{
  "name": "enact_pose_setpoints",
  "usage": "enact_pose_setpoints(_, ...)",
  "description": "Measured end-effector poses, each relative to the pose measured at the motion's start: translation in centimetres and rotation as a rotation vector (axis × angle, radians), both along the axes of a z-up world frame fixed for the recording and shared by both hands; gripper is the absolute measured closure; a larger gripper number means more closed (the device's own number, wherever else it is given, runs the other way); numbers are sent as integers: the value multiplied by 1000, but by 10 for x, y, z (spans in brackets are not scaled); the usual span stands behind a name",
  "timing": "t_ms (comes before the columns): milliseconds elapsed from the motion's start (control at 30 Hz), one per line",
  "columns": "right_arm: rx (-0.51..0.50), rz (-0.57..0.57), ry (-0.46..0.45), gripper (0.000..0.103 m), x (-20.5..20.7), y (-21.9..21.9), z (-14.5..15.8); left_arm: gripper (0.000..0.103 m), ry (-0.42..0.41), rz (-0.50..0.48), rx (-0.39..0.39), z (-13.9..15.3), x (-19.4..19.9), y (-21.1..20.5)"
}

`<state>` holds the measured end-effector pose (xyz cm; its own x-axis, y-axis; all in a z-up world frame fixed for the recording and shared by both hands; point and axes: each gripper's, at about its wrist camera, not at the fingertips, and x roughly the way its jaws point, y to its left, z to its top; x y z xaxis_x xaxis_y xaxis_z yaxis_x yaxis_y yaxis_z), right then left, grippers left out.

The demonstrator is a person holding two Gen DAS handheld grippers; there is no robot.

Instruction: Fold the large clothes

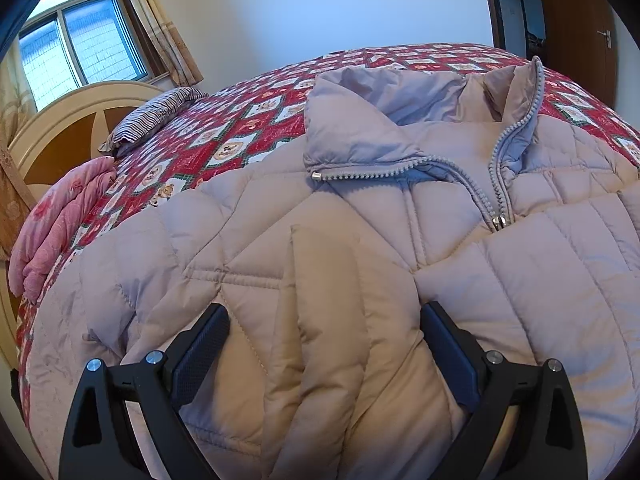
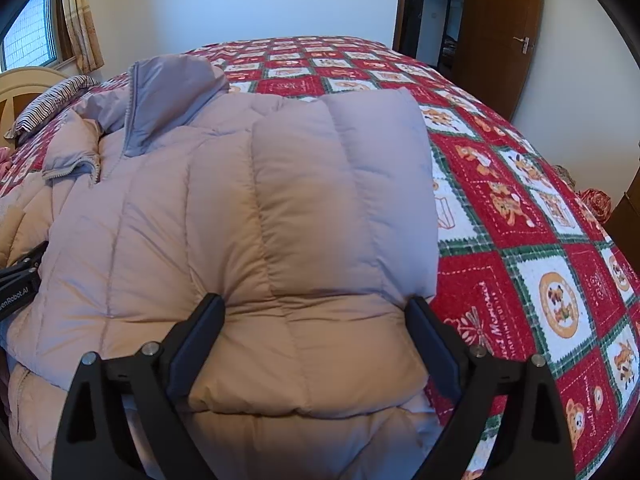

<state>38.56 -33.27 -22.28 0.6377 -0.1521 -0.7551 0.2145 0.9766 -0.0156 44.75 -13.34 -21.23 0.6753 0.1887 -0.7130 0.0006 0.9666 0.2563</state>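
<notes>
Jacket: a puffy quilted jacket [image 1: 280, 240] is lying front-up on the bed, collar toward the far side, zip part-way closed. It is taking up most of the near side of the bed, right in front of both grippers.
Left sleeve: the sleeve [image 1: 332, 320] is lying folded inward over the chest, probably to narrow the jacket before a crosswise fold.
Right sleeve: the other sleeve [image 2: 340, 200] is lying turned in over the body on its side too, its outer edge running along the bare quilt.
Left gripper: the left gripper [image 1: 324, 356] is hovering low over the folded sleeve with its fingers [image 1: 200, 356] standing wide apart on either side of it. The pads are not pressing, so it is holding nothing.
Right gripper: the right gripper [image 2: 316, 344] is straddling its sleeve with fingers [image 2: 434, 344] spread about as wide as they go, gripping nothing. The fabric is bulging between them but looking loose.
Stage: judging by both sleeves lying in, the sleeve folds are looking done and the hem-to-collar fold is remaining.
Risk: the padding is springy, so the sleeves may creep back open.
Bed: a red checked quilt [image 2: 520, 240] is covering it; a striped pillow [image 1: 156, 116] and a pink blanket [image 1: 60, 220] are sitting well apart from the jacket, by the headboard.
</notes>
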Motion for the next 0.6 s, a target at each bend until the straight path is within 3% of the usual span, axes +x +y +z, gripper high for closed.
enact_pose_setpoints(100, -1, -7, 8, 5, 1, -1, 1, 6, 11, -47, 9, 13, -5, 4)
enact_pose_setpoints(233, -6, 5, -5, 4, -10, -1, 13, 6, -109, -87, -25, 63, -38, 34)
enact_pose_setpoints(333, 9, -12, -66, 4, -32, 0, 32, 6, -183, -80, -20, 88, -62, 70)
enact_pose_setpoints(467, 24, -12, -122, 4, -60, 12, 51, 6, -213, 25, -4, 99, -92, 149)
enact_pose_setpoints(600, 42, 63, -144, 4, -84, 38, 62, 6, -208, 182, 7, 90, -125, 237)
